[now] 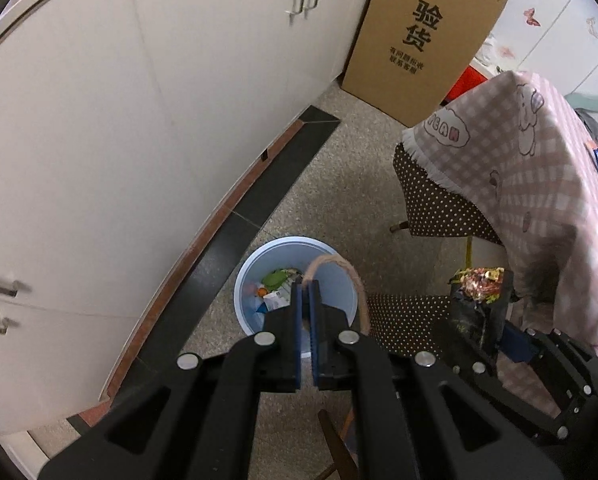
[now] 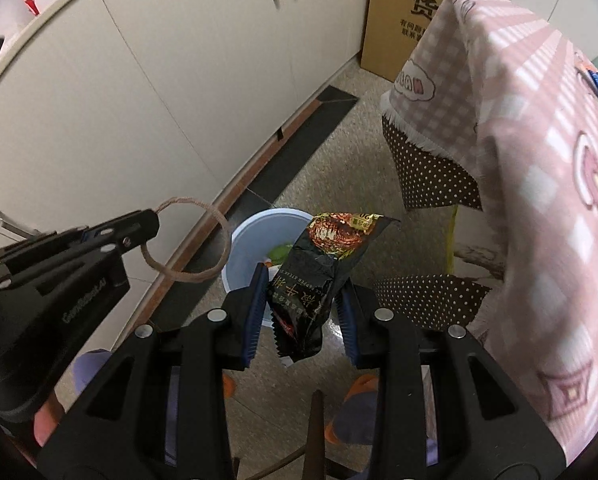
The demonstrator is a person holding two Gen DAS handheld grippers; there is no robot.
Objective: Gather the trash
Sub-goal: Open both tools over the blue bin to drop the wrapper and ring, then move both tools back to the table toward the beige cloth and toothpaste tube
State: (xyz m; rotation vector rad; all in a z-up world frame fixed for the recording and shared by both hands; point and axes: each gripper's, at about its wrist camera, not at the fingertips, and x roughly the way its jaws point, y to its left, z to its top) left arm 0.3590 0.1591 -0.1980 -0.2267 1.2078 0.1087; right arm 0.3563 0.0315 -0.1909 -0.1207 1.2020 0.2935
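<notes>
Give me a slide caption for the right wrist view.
Right gripper holds a snack wrapper above the blue bin.

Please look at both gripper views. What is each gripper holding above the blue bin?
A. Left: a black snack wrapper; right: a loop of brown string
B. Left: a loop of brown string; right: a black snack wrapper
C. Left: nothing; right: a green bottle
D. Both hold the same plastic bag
B: the left gripper pinches the string loop, and the right gripper clamps the black snack wrapper, both over the blue bin.
</notes>
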